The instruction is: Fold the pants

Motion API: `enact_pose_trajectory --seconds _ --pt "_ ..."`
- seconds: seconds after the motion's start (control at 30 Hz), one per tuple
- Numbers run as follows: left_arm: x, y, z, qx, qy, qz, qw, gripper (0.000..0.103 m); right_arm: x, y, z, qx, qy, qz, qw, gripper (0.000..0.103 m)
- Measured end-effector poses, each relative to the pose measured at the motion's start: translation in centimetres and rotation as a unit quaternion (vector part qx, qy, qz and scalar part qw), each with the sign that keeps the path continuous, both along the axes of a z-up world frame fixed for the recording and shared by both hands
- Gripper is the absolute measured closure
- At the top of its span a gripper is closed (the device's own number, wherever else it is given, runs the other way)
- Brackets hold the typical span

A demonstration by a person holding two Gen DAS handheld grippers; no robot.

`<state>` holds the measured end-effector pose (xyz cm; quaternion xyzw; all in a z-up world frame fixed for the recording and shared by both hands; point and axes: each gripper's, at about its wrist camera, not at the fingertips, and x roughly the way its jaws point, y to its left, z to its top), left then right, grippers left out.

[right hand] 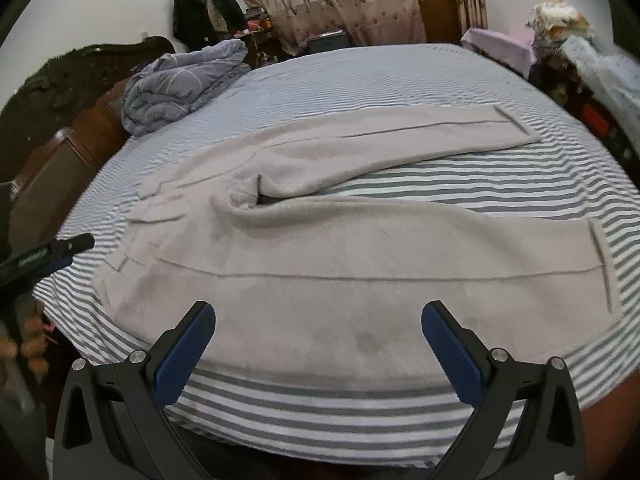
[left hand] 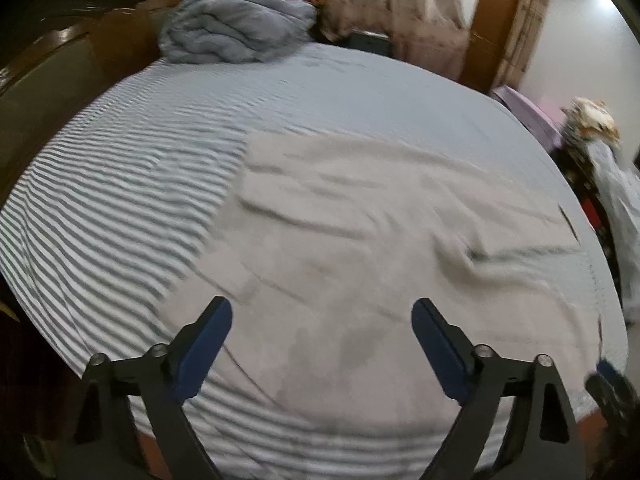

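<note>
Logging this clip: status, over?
Left gripper and right gripper open, empty. Pants flat on striped bed, legs splayed, unfolded. Nothing in the way.

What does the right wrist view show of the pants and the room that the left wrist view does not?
Only the right wrist view shows both legs of the pants down to their hems, splayed apart, and dark bags on the wall. Only the left wrist view shows the right gripper's tip at its right edge. Both show the striped bed sheet, the bunched blue quilt, curtains, and open, empty jaws.
</note>
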<state>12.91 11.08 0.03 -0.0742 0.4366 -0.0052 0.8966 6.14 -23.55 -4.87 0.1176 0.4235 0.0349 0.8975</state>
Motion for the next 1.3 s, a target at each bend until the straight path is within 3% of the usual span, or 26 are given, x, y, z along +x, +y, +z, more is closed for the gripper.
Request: enact_pose_trajectory --seconds 0.13,0.3,0.5,0.63,0.97,1.17,1.23,1.3 --pt "4.3 4.0 0.6 -0.02 0.0 0.024 0.9995 0.021 2.5 -0.4 0.2 0.013 0.006 0.005 1.0 0.0" --pt "10.4 7.8 -0.3 -0.085 0.021 0.023 0.9959 0.028 6.2 -0.5 0.3 0.021 0.009 0.013 1.0 0.0" --pt "18.1 11.2 -4.4 -0.184 0.08 0.035 0.9791 0.045 11.3 0.2 -0.6 0.007 0.022 0.032 0.999 0.0" --pt "21.4 12.7 -6.6 -0.216 0.096 0.058 0.9699 0.047 15.0 1.1 -1.4 -0.002 0.031 0.047 0.998 0.0" --pt "26.4 12.6 -9.6 -0.26 0.112 0.031 0.9586 0.054 24.0 3.6 -3.7 -0.041 0.038 0.085 0.995 0.003" --pt "27.8 13.2 -11.1 -0.312 0.099 0.054 0.9435 0.054 31.9 4.2 -4.7 -0.078 0.054 0.134 0.986 0.009" --pt "27.4 13.0 -11.0 -0.298 0.086 0.062 0.9486 0.063 35.0 4.4 -4.9 -0.095 0.064 0.152 0.982 0.013" --pt "27.3 13.2 -11.0 -0.275 0.081 0.062 0.9562 0.091 37.4 4.6 -5.0 -0.108 0.071 0.171 0.977 0.015"
